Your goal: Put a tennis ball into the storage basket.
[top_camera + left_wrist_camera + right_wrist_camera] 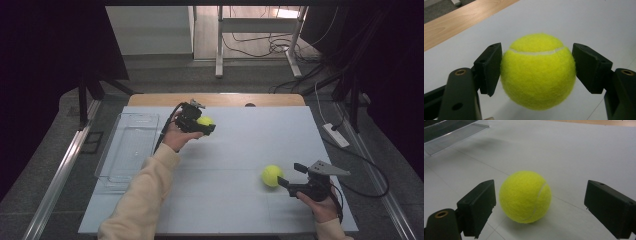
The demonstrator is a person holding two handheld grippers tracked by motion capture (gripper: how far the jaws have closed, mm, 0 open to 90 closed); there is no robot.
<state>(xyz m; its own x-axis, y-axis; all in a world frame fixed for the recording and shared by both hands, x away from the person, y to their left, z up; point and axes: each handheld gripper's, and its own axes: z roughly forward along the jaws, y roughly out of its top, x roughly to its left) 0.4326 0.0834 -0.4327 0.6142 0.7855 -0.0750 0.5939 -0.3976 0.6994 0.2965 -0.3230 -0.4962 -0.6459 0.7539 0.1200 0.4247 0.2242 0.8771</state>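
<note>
White-topped bench (235,150) w/ clear plastic tray (131,145) beside left tongs (204,123), which are clamped on a fuzzy yellow tennis ball (537,71), off the surface. Right tongs (544,207) apart; 2nd yellow tennis ball (525,196) btwn them, resting on bench, untouched.

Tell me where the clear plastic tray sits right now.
In the high view, the clear plastic tray lies at the left edge of the white table, just left of the person's left forearm, with nothing in it.
</note>
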